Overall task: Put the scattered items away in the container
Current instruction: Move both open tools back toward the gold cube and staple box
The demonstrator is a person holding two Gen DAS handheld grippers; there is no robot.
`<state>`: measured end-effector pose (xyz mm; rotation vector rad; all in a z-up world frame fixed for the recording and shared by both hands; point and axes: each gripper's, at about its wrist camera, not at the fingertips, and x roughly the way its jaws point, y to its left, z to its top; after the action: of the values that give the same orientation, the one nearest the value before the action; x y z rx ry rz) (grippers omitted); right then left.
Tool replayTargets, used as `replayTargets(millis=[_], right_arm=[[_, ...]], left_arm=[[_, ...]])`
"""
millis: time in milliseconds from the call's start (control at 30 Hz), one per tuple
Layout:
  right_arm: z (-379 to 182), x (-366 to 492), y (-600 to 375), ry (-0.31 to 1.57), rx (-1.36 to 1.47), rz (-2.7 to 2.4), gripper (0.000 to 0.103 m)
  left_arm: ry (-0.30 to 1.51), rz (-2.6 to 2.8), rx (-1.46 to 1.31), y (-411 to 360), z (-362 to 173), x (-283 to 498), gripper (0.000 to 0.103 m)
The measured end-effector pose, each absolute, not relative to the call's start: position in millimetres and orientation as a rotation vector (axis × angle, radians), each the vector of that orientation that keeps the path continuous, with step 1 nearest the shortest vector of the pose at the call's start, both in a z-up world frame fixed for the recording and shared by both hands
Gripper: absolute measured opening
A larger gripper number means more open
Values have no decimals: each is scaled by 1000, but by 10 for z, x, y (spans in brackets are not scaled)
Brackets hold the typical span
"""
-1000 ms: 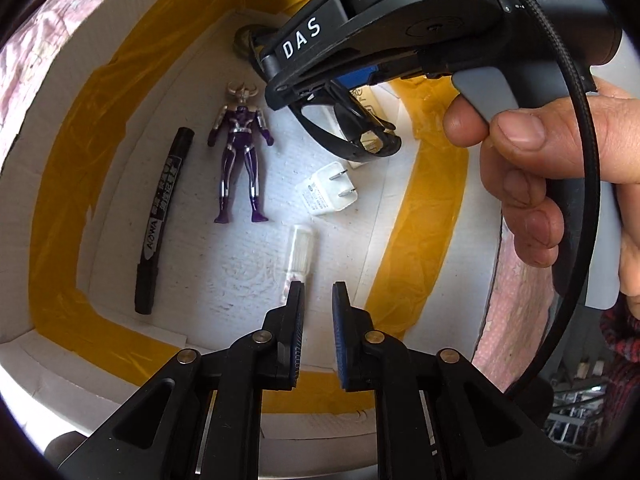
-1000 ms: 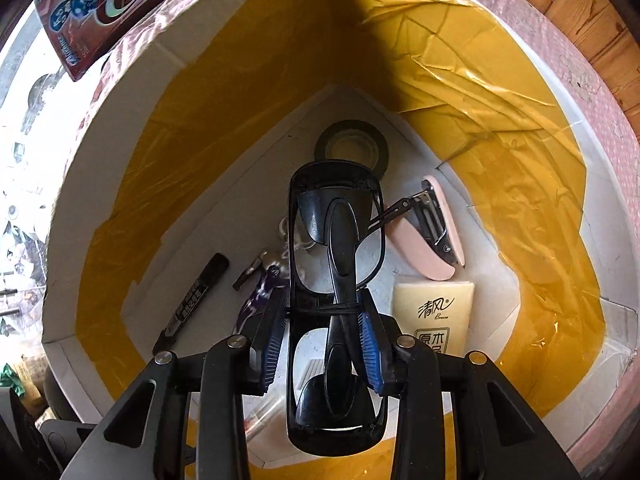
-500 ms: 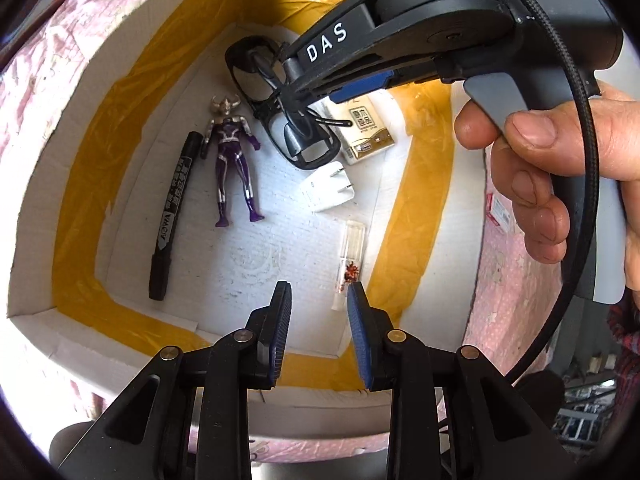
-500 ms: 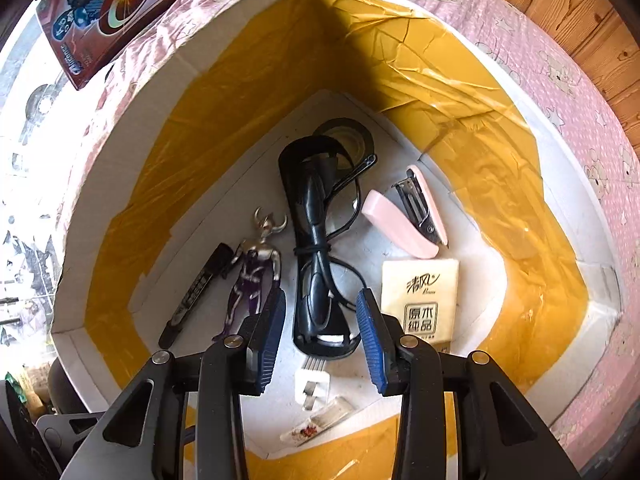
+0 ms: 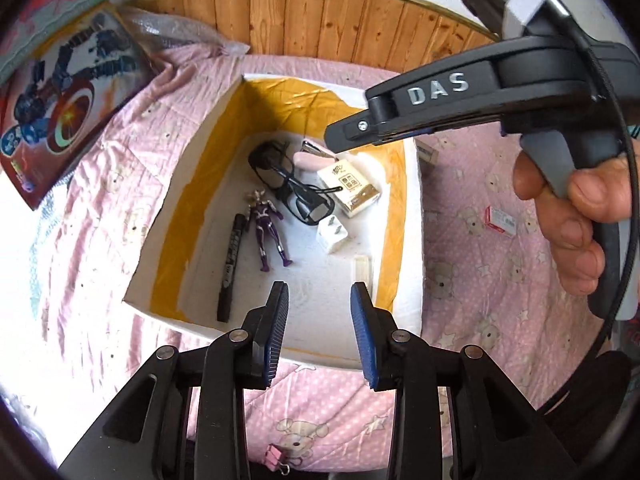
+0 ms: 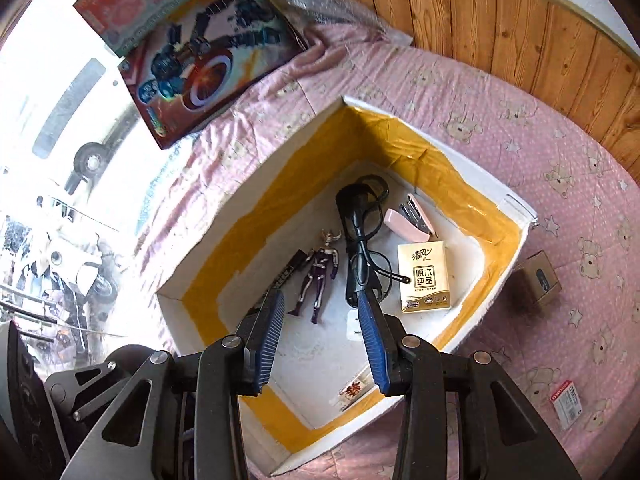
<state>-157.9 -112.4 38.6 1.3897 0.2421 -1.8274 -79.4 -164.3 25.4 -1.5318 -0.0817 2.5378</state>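
Note:
A white box (image 5: 412,216) lined with yellow tape (image 6: 240,216) sits on a pink bedspread. On its floor lie black glasses (image 5: 288,184) (image 6: 358,240), a purple figure (image 5: 266,232) (image 6: 320,276), a black marker (image 5: 230,268), a white plug (image 5: 334,236), a tissue pack (image 6: 424,276), a pink stapler (image 6: 408,220) and a clear packet (image 5: 362,270). My left gripper (image 5: 320,300) hovers above the box's near edge, jaws opening, nothing between them. My right gripper (image 6: 322,308) hangs over the box, jaws opening and empty. A hand (image 5: 568,216) holds it.
On the bedspread outside the box lie a small red-and-white box (image 5: 500,220) (image 6: 568,402), a small brown box (image 6: 538,280) and a pink binder clip (image 5: 276,462). A colourful toy carton (image 6: 200,60) lies at the far left. Wooden panelling (image 5: 340,12) runs behind.
Both grippers rose up out of the box. The right one let go of the glasses, which now lie on the box floor. The left jaws spread wider, leaving the clear packet by the wall.

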Motion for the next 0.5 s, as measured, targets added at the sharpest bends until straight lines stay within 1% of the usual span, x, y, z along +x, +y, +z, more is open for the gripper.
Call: replayTargets(millis=[167, 200, 233, 300, 500], right_arm=[[655, -1189, -766, 127, 1209, -1869, 42], [705, -1108, -691, 110, 1173, -1877, 43], [732, -1033, -623, 97, 1140, -1885, 45], [766, -892, -489, 70, 1073, -1910, 47], [856, -479, -89, 27, 915, -1956, 47]], left_arm=[[-41, 2607, -1452, -1573, 403, -594, 34], [-36, 2617, -1437, -1561, 412, -570, 34], [-31, 2627, -1421, -1543, 437, -540, 34], [-18, 2647, -1389, -1505, 455, -492, 34], [-17, 2703, -1251, -1406, 641, -259, 35]])
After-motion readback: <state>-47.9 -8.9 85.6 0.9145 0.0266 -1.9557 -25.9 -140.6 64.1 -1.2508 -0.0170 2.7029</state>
